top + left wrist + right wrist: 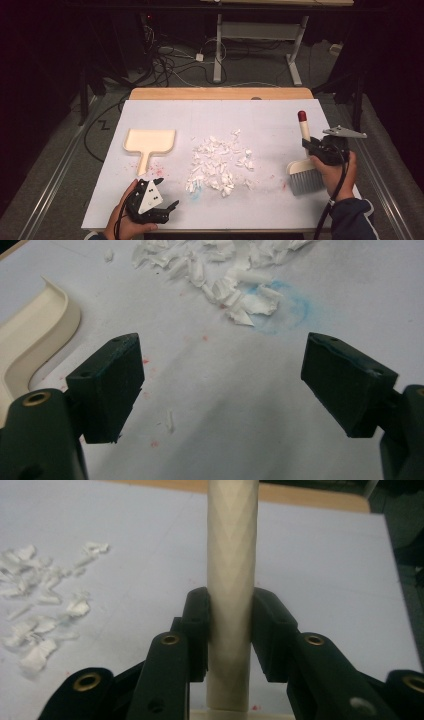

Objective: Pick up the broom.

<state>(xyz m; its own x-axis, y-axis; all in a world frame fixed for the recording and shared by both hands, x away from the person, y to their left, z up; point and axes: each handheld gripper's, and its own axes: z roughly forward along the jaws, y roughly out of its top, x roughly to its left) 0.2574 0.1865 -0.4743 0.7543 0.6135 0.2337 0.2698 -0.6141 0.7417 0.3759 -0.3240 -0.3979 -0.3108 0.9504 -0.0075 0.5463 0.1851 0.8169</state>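
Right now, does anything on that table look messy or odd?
Yes: torn white paper scraps lie heaped mid-table, with red specks and a blue smudge staining the white sheet nearby. The dustpan lies unused.

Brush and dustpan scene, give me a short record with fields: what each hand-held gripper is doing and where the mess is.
right hand-held gripper: shut on the brush handle
brush: at the table's right side, bristles down
left hand-held gripper: open, nothing between the jaws
dustpan: flat on the table, left of the scraps, untouched
paper scraps: white pile mid-table
table: white sheet, faint red and blue marks
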